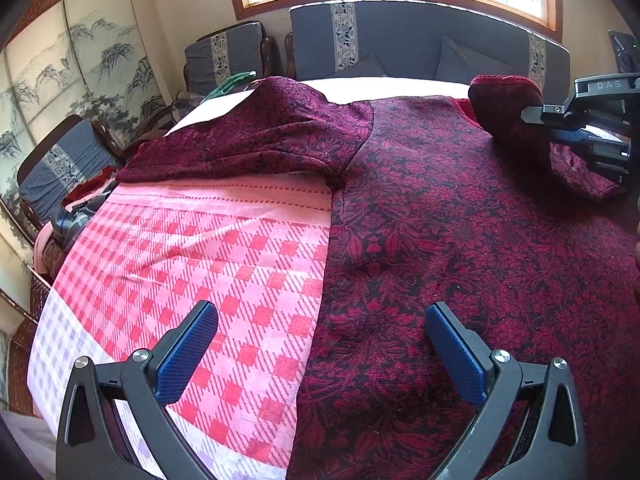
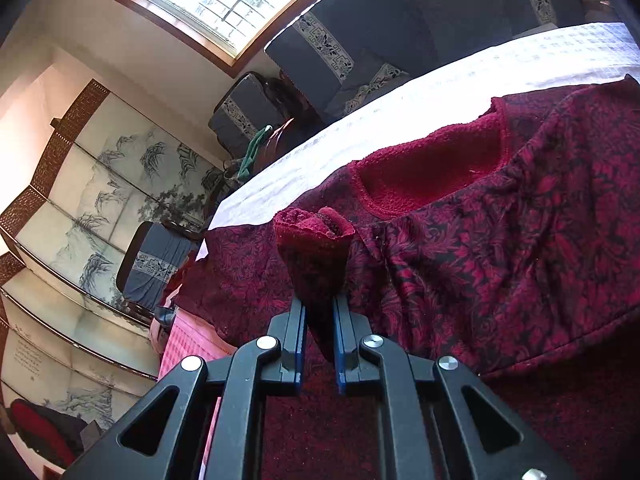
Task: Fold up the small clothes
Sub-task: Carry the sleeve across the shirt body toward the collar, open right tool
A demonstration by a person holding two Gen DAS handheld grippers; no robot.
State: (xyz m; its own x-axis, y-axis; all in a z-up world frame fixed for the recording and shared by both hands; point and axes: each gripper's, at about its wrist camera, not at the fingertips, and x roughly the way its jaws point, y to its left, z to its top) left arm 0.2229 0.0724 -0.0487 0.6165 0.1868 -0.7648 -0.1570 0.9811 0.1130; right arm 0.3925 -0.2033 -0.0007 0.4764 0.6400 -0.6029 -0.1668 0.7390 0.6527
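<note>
A dark red floral top point(image 1: 460, 220) lies spread on the checked cloth point(image 1: 208, 248), its left sleeve point(image 1: 256, 136) stretched out to the left. My left gripper point(image 1: 322, 344) is open and empty, low over the top's left side edge. My right gripper point(image 2: 319, 312) is shut on the cuff of the right sleeve point(image 2: 314, 248) and holds it up over the top's chest, near the plush red neck lining point(image 2: 432, 168). In the left wrist view the right gripper point(image 1: 532, 114) comes in from the far right with the sleeve end point(image 1: 508, 104) bunched in it.
The pink, red and white checked cloth covers the table. Grey cushioned chairs point(image 1: 60, 168) and a sofa point(image 1: 400, 40) stand behind it. A painted screen point(image 1: 60, 80) is on the left. Clothes are piled at the left edge point(image 1: 76, 208).
</note>
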